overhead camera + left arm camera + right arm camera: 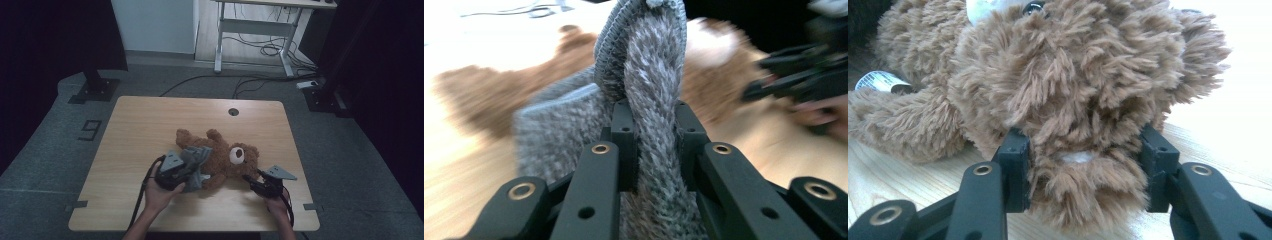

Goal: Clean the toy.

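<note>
A brown teddy bear (pixel 226 152) lies on its back in the middle of the wooden table (pixel 140 130), head toward the right. A grey knitted garment (pixel 196 159) covers its lower body. My left gripper (pixel 187 172) is shut on a fold of this garment (pixel 654 100), which rises between the jaws of my left gripper (pixel 655 115). My right gripper (pixel 251 180) is at the bear's head. In the right gripper view the bear's fur (pixel 1083 75) is pressed between both jaws of my right gripper (pixel 1083 145). A white label (pixel 880 81) hangs from the bear.
A round cable hole (pixel 233 111) sits near the table's far edge. Beyond the table stand a white-legged desk (pixel 260 30) with cables on the floor and black stand bases (pixel 95 87) at both sides. Bare tabletop lies left and far of the bear.
</note>
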The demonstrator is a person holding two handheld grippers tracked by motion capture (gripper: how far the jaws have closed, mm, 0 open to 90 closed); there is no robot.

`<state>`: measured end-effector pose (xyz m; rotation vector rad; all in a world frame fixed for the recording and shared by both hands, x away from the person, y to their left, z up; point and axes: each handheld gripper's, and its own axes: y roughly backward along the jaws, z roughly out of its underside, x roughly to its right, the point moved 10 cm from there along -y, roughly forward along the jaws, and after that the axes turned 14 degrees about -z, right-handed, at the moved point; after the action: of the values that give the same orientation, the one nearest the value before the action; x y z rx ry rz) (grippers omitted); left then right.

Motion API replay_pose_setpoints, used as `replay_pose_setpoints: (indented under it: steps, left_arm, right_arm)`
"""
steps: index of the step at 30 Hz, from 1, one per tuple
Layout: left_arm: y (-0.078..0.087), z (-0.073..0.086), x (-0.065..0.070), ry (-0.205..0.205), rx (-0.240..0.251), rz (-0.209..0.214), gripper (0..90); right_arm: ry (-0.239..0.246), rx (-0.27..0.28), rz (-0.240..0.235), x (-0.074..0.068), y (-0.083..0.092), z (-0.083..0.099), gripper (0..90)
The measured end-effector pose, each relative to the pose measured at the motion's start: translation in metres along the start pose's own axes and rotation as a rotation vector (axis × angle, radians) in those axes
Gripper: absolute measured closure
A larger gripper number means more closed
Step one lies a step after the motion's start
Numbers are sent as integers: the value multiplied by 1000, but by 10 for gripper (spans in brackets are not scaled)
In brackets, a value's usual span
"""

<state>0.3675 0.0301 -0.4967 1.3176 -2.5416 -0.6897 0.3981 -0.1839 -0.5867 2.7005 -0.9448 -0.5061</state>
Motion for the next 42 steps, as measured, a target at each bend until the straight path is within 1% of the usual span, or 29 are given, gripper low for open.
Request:
replay_pose_setpoints:
  steps: [1, 3, 4, 5, 7, 9, 10, 11, 12, 13, 14, 15, 17, 19, 20, 22, 25, 27, 28, 29, 30, 33, 36, 37, 38, 39, 40, 41, 42]
  left_arm:
    - [-6, -5, 9, -8, -2, 26, 763]
    - [-19, -14, 25, -18, -16, 59, 764]
    - [-29, -19, 37, -25, -20, 83, 766]
    - [-29, -19, 37, -25, -20, 83, 768]
    - [-39, -23, 49, -41, -23, 88, 768]
    - [-52, -25, 63, -59, -39, 98, 768]
    - [-62, -26, 76, -82, -53, 95, 768]
    - [-62, -26, 76, -82, -53, 95, 768]
    - [-70, -25, 83, -97, -67, 93, 768]
    - [-75, -24, 88, -104, -75, 96, 768]
    - [-82, -22, 93, -122, -87, 94, 770]
    - [-85, -20, 95, -133, -92, 87, 770]
    - [-91, -15, 97, -127, -98, 88, 771]
    - [-92, -10, 95, -133, -90, 74, 772]
    - [-91, -5, 93, -123, -94, 67, 772]
    - [-91, -2, 91, -123, -98, 62, 772]
    - [-89, 9, 85, -131, -125, 56, 772]
    - [-86, 17, 74, -134, -144, 47, 773]
    - [-83, 20, 68, -117, -153, 50, 773]
    - [-83, 20, 68, -117, -153, 50, 774]
    - [-81, 23, 64, -106, -158, 53, 774]
    - [-75, 30, 56, -103, -162, 49, 774]
    - [-62, 36, 43, -75, -156, 49, 772]
    - [-58, 37, 38, -60, -154, 52, 772]
    - [-50, 38, 29, -36, -142, 45, 772]
    - [-50, 38, 29, -36, -142, 45, 772]
    - [-41, 39, 17, -20, -128, 30, 772]
    - [-41, 39, 17, -20, -128, 30, 772]
    - [-36, 39, 9, -10, -123, 16, 772]
  right_arm:
    - [1, -1, 0, 0, 0, 0, 513]
    - [1, -3, 1, 0, 0, 0, 513]
    - [1, -2, 3, 0, 0, 0, 513]
    - [1, -2, 3, 0, 0, 0, 513]
    - [-1, 0, 3, 0, 0, 0, 513]
    - [-3, 1, 4, 0, 0, 0, 513]
    - [-3, 1, 5, -1, 0, 0, 513]
    - [-3, 1, 5, -1, 0, 0, 513]
    - [-6, 2, 5, -1, 0, 0, 514]
    - [-6, 2, 5, -1, 0, 0, 514]
    - [-8, 2, 5, 0, 0, 0, 515]
    - [-8, 2, 5, 0, 0, 0, 515]
    - [-16, 1, 3, 0, 0, 1, 517]
    - [-23, 3, -1, 0, 0, 0, 521]
    - [-23, 2, -4, 0, 0, 0, 525]
    - [-24, 4, -4, 0, 0, 0, 526]
    - [-23, 1, -9, 0, 0, 0, 530]
    - [-30, 7, -17, 0, 1, 0, 532]
    - [-33, 12, -23, 0, 0, -1, 533]
    - [-33, 12, -23, 0, 0, -1, 533]
    - [-32, 12, -25, 1, 0, -1, 533]
    - [-27, 10, -29, 1, 0, -1, 534]
    - [-27, 11, -34, 1, 1, -1, 533]
    - [-28, 13, -35, 1, 1, -1, 533]
    - [-30, 17, -37, 1, 0, -2, 534]
    - [-30, 17, -37, 1, 0, -2, 534]
    - [-33, 18, -40, 1, 0, -2, 534]
    - [-33, 18, -40, 1, 0, -2, 534]
    - [-34, 18, -41, 2, 0, -2, 534]
